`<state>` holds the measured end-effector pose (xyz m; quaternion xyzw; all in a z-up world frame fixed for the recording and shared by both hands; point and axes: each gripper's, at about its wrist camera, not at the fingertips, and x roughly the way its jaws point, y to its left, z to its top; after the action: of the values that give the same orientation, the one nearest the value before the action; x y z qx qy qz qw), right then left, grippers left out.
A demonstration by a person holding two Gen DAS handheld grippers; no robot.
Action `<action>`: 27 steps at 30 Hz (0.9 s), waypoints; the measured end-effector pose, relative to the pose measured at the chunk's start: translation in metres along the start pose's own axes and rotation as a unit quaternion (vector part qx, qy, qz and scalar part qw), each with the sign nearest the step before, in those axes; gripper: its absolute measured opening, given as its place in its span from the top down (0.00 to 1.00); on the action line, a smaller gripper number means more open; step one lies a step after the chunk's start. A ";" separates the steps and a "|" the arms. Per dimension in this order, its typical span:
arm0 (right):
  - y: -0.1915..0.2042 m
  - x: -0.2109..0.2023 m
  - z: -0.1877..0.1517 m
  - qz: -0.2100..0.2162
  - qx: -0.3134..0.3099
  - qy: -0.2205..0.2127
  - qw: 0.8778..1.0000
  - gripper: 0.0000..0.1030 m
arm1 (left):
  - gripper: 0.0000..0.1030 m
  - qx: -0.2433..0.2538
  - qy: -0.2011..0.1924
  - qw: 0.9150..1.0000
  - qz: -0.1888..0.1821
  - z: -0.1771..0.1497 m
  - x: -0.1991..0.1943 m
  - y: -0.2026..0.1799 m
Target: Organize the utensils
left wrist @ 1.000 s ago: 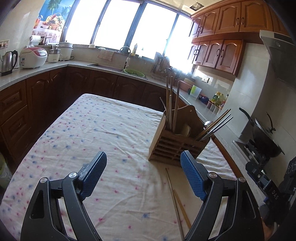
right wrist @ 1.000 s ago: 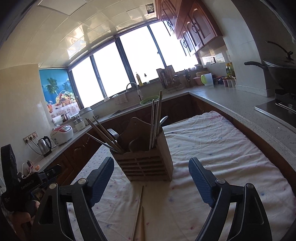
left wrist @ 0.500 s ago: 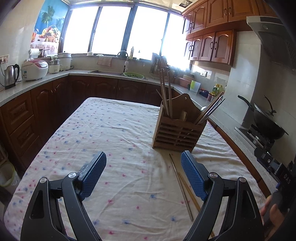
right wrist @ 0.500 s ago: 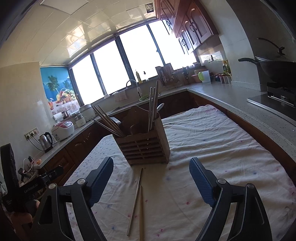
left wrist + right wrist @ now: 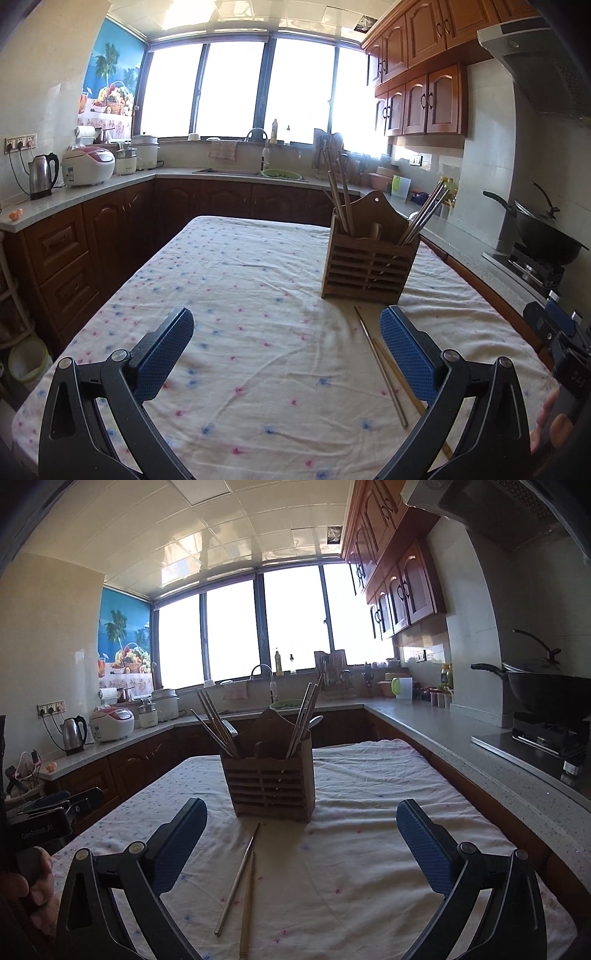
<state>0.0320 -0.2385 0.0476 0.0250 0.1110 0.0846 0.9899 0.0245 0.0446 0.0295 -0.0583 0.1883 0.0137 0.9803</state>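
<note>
A slatted wooden utensil holder (image 5: 369,264) (image 5: 271,784) stands upright on the cloth-covered table (image 5: 240,295) (image 5: 369,812), with chopsticks and a spoon sticking out of its compartments. In front of it two loose chopsticks lie on the cloth: a metal one (image 5: 380,360) (image 5: 238,877) and a wooden one (image 5: 400,384) (image 5: 248,901). My left gripper (image 5: 286,352) hovers short of the holder, jaws opening wide, nothing between them; the chopsticks lie by its right finger. My right gripper (image 5: 301,843) is likewise opening and empty, with the chopsticks below its left half.
Kitchen counters wrap around the table, carrying a kettle (image 5: 42,175), a rice cooker (image 5: 88,166) and a sink (image 5: 236,171). A wok (image 5: 543,236) sits on the stove at the right. A hand (image 5: 22,890) holding the other gripper shows at each view's edge.
Both grippers have pulled back from the holder and rolled level, so it looks smaller and the loose chopsticks show in full. Both pairs of jaws stand wider than before.
</note>
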 end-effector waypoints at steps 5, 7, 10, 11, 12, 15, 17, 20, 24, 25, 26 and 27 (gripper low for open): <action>-0.002 -0.003 -0.012 -0.008 0.000 0.003 1.000 0.00 | 0.00 0.008 0.003 1.000 0.011 -0.014 0.002 0.000; -0.002 -0.004 -0.015 -0.009 -0.002 0.002 1.000 0.00 | 0.00 0.011 0.004 1.000 0.014 -0.018 0.004 0.000; -0.003 -0.005 -0.019 -0.010 -0.004 0.002 1.000 0.00 | 0.00 0.017 0.002 1.000 0.021 -0.022 0.004 -0.002; -0.002 -0.005 -0.021 -0.010 -0.003 0.004 1.000 0.00 | 0.00 0.020 0.002 1.000 0.023 -0.024 0.005 -0.003; -0.003 -0.004 -0.022 -0.009 -0.003 0.008 1.000 0.00 | 0.00 0.023 0.003 0.999 0.026 -0.025 0.005 -0.004; -0.005 -0.001 -0.027 -0.010 0.004 0.017 1.000 0.00 | 0.00 0.029 0.009 0.999 0.028 -0.028 0.008 -0.008; -0.007 0.001 -0.028 -0.008 0.009 0.023 1.000 0.00 | 0.00 0.033 0.012 0.999 0.030 -0.030 0.009 -0.010; -0.009 0.000 -0.029 -0.010 0.011 0.023 1.000 0.00 | 0.00 0.041 0.013 0.999 0.032 -0.032 0.010 -0.014; -0.010 0.000 -0.029 -0.009 0.015 0.025 1.000 0.00 | 0.00 0.048 0.014 0.998 0.034 -0.032 0.009 -0.018; -0.010 0.000 -0.030 -0.010 0.015 0.025 1.000 0.00 | 0.00 0.050 0.014 0.998 0.035 -0.032 0.009 -0.019; -0.010 0.000 -0.030 -0.009 0.015 0.026 1.000 0.00 | 0.00 0.052 0.014 0.998 0.036 -0.033 0.009 -0.019; -0.010 0.000 -0.030 -0.009 0.015 0.027 0.999 0.00 | 0.00 0.054 0.013 0.998 0.037 -0.033 0.009 -0.020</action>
<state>0.0271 -0.2478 0.0175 0.0364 0.1389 0.0751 0.9868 0.0216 0.0211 -0.0017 0.0019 0.2039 0.0392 0.9782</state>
